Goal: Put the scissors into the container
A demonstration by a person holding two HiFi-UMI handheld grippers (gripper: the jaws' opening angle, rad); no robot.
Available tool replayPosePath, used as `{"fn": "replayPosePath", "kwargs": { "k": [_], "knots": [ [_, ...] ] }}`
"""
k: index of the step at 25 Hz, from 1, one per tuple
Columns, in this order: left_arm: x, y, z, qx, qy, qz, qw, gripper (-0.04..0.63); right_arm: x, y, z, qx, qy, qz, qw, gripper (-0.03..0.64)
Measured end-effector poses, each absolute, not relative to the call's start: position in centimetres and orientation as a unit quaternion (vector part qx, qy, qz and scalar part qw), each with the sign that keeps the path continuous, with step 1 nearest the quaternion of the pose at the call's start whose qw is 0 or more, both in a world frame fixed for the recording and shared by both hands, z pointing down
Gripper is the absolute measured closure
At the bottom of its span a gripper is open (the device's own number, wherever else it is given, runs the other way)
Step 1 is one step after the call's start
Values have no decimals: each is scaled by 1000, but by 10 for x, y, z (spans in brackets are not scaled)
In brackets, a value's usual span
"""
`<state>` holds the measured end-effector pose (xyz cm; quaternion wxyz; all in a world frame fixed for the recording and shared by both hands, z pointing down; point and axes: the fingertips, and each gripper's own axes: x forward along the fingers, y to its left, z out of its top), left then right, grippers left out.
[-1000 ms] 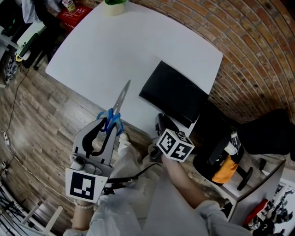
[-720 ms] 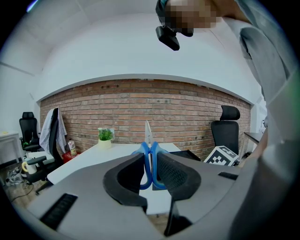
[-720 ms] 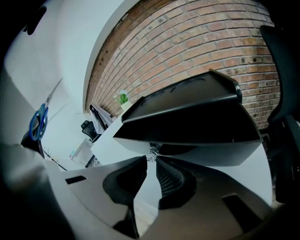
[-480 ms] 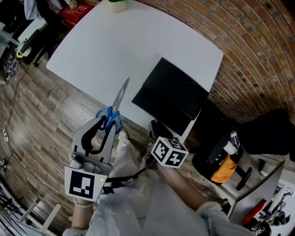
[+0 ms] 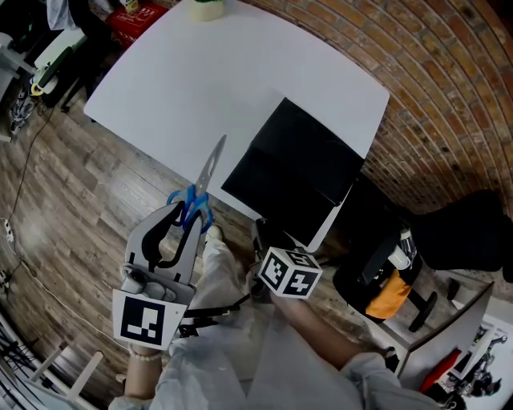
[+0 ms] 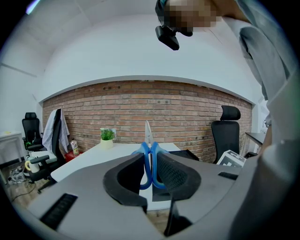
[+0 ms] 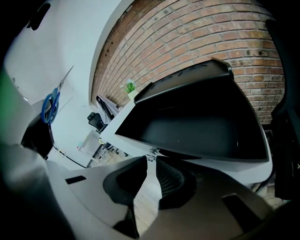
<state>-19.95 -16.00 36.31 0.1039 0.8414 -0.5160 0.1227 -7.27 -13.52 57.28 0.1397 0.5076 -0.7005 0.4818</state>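
Note:
The scissors [image 5: 199, 190], blue-handled with silver blades, are in my left gripper [image 5: 195, 216], which is shut on the handles. Their blades point up and away over the white table's [image 5: 200, 72] near edge. In the left gripper view the blue handles [image 6: 149, 159] sit pinched between the jaws of the left gripper [image 6: 149, 165]. The black container [image 5: 296, 172] lies at the table's near right corner, its drawer part slid out past the edge. My right gripper [image 5: 259, 228] is shut on a small metal knob [image 7: 150, 152] at the front of the container [image 7: 201, 122].
A potted plant [image 5: 205, 6] stands at the table's far edge. A black office chair [image 5: 465, 228] and a low unit with an orange object [image 5: 394, 295] are to the right. Brick wall behind; wood floor below me.
My right gripper has drawn back toward me, and the container's black drawer has slid further out over the table's edge. The left gripper and scissors have stayed put.

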Motion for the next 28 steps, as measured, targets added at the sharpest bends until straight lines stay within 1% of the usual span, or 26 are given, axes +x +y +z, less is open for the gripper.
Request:
{"fn": "replayPosePath", "kwargs": {
  "k": [5,10,17,22,25,28],
  "knots": [
    [-195,-161,364,841,-517,123,106,494,-72,-132,574,503,-703,481,145,535],
    [-199,-154,364,841,-518,120,104,494,-75,-130,575,500,-707,483,133,535],
    [-200,-151,363,839,-521,120,104,494,-85,-119,577,467,-724,490,136,535],
    [-198,-160,359,840,-519,122,99,494,-97,-116,564,438,-759,455,160,537],
    [-196,-161,356,843,-515,122,96,494,-101,-115,547,427,-790,405,173,546],
    [-195,-158,352,849,-507,121,91,494,-100,-117,520,428,-813,355,171,549]
  ]
}}
